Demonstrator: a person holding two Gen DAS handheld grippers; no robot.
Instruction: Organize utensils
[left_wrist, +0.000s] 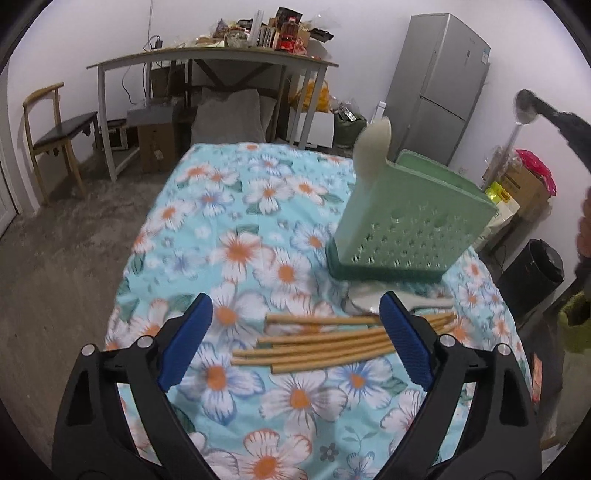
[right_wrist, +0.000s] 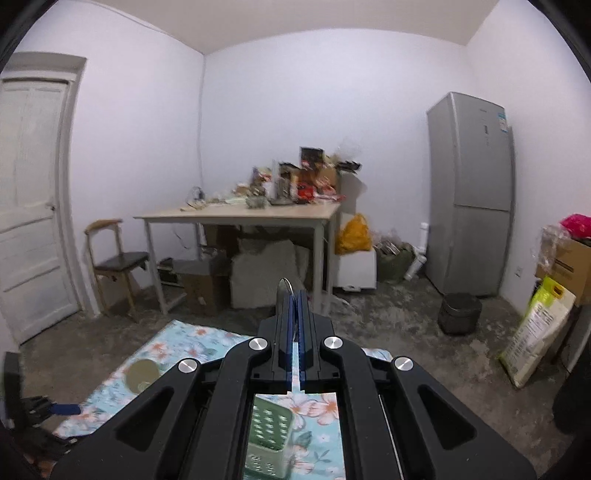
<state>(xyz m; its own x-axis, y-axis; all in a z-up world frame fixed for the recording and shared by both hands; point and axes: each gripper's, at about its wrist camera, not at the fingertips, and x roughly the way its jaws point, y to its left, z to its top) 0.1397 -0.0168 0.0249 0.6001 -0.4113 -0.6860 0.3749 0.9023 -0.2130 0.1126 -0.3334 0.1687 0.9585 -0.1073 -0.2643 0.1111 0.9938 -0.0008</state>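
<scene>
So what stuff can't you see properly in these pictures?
- Left wrist view: the chopsticks' right ends sit behind the left tool's blue finger.
- Left wrist view: a pale utensil lies partly behind that finger and the green holder; its kind is unclear.
- Right wrist view: the shut right tool covers most of the metal spoon.
- Right wrist view: the holder is mostly behind the tool's body.
</scene>
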